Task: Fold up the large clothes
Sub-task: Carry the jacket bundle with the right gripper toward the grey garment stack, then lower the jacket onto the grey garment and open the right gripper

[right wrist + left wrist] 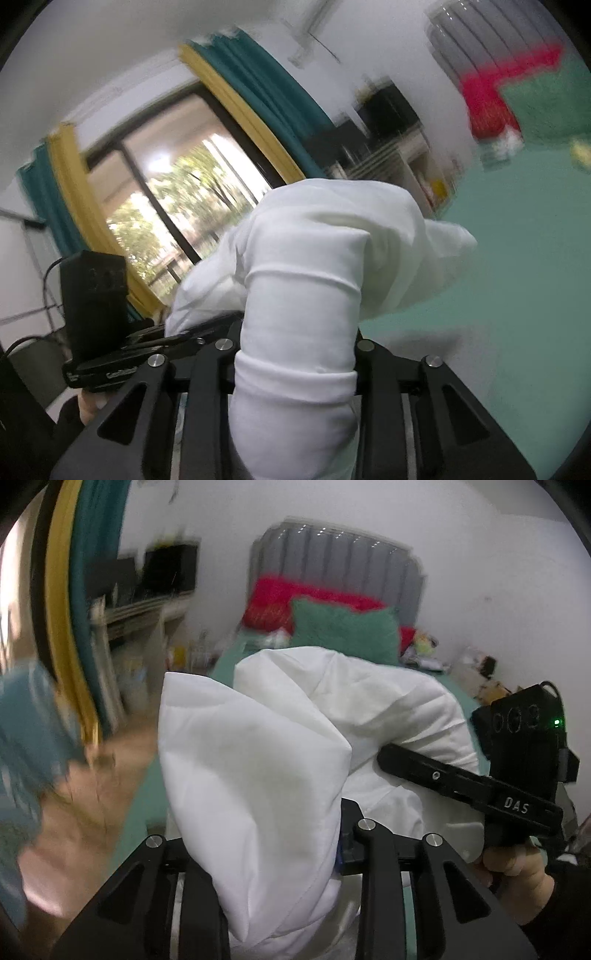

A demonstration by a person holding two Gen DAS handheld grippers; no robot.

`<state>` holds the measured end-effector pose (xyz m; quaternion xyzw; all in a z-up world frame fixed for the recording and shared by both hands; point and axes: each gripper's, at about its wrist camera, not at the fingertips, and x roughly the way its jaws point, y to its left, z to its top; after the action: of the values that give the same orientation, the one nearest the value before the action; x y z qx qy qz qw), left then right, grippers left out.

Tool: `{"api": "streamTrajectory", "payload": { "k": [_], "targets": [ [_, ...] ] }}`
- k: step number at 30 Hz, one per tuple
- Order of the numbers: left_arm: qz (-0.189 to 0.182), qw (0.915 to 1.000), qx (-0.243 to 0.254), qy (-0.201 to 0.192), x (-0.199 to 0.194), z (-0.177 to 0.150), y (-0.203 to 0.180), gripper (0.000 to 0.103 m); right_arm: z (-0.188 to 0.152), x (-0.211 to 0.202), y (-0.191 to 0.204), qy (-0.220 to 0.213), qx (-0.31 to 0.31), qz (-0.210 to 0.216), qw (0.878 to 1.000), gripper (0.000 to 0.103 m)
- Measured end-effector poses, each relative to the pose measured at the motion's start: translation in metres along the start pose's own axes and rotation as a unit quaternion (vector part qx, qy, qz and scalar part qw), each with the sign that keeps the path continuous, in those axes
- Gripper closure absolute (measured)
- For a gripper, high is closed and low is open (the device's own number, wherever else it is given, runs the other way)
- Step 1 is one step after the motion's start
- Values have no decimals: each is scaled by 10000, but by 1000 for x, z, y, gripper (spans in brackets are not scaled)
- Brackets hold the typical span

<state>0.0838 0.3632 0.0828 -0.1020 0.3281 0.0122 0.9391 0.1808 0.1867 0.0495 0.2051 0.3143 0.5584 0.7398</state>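
Observation:
A large white garment [258, 760] is bunched up and held in the air over a bed with a green sheet [517, 266]. My left gripper [273, 867] is shut on a thick fold of it, and the cloth hides the fingertips. My right gripper [295, 376] is shut on another part of the white garment [306, 295], with a cuff-like hem wrapped between its jaws. In the left wrist view the right gripper [399, 764] reaches into the cloth from the right, held by a hand [513, 867]. In the right wrist view the left gripper body [110, 332] sits at the left.
Red [280, 598] and green [343, 631] pillows lie against a grey headboard [332, 557]. A window [166, 206] with teal and yellow curtains [251, 96] is on the left. Shelves with dark boxes [166, 576] stand beside the bed. Clutter [480, 679] lies at the right.

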Motion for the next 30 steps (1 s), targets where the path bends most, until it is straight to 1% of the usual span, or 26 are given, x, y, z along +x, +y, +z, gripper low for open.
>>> {"api": "streamTrajectory", "payload": {
  "k": [1, 2, 3, 4, 5, 6, 7, 8, 10, 11, 12, 13, 14, 15, 16, 17, 18, 20, 21, 24, 25, 27, 28, 30],
  "targets": [
    [-23, 9991, -254, 338, 23, -15, 15, 68, -9, 10, -13, 213, 223, -105, 9995, 66],
    [-7, 9967, -471, 660, 43, -31, 27, 67, -26, 24, -32, 541, 548, -324, 9965, 63],
    [56, 9932, -643, 974, 61, -47, 38, 67, -44, 36, -50, 872, 802, -544, 9915, 60],
    [148, 9905, -724, 1157, 70, -58, 45, 67, -64, 44, -67, 1162, 982, -778, 9853, 60],
    [312, 9871, -789, 1358, 81, -71, 51, 63, -76, 44, -75, 1162, 1038, -738, 9850, 59],
    [196, 9879, -827, 1294, 82, -85, 52, 57, -86, 35, -78, 894, 914, -560, 9902, 58],
    [106, 9894, -836, 1181, 79, -91, 52, 55, -87, 30, -76, 809, 750, -548, 9924, 57],
    [61, 9908, -828, 1069, 74, -94, 52, 54, -89, 25, -72, 786, 611, -580, 9933, 54],
    [92, 9907, -948, 971, 68, -97, 55, 53, -88, 17, -67, 871, 543, -623, 9928, 51],
    [116, 9902, -1014, 951, 67, -96, 55, 53, -86, 13, -64, 892, 506, -706, 9922, 43],
    [206, 9895, -1120, 890, 61, -96, 58, 53, -81, 7, -59, 862, 390, -897, 9915, 31],
    [263, 9896, -1127, 860, 56, -95, 58, 53, -78, -1, -51, 741, 200, -1109, 9909, 28],
    [338, 9898, -1096, 846, 57, -97, 58, 53, -78, -9, -44, 618, 70, -1200, 9908, 26],
    [391, 9897, -1056, 881, 56, -98, 59, 50, -77, -15, -39, 508, -100, -1307, 9901, 25],
    [414, 9892, -1059, 927, 57, -100, 60, 47, -77, -16, -36, 533, -288, -1528, 9864, 24],
    [429, 9883, -1093, 968, 59, -102, 62, 45, -79, -10, -40, 666, -403, -1677, 9828, 24],
    [444, 9876, -1135, 994, 59, -103, 63, 44, -85, -5, -45, 862, -422, -1733, 9802, 24],
    [520, 9875, -1151, 944, 53, -102, 64, 44, -90, -2, -54, 1040, -347, -1774, 9780, 22],
    [576, 9876, -1163, 884, 43, -105, 64, 41, -93, -4, -56, 1022, -328, -1799, 9778, 20],
    [810, 9878, -1128, 707, 24, -107, 60, 40, -90, -15, -60, 943, -257, -1954, 9758, 18],
    [1017, 9873, -1033, 645, 17, -107, 56, 40, -86, -17, -59, 938, -226, -1986, 9753, 18],
    [1302, 9869, -833, 472, 0, -109, 47, 40, -85, -28, -56, 928, -206, -2063, 9739, 18],
    [1465, 9860, -723, 336, -10, -109, 40, 40, -77, -20, -54, 933, -224, -2097, 9731, 18],
    [1577, 9853, -643, 103, -26, -108, 29, 40, -76, -31, -46, 938, -316, -2190, 9707, 18]
  ]
}}
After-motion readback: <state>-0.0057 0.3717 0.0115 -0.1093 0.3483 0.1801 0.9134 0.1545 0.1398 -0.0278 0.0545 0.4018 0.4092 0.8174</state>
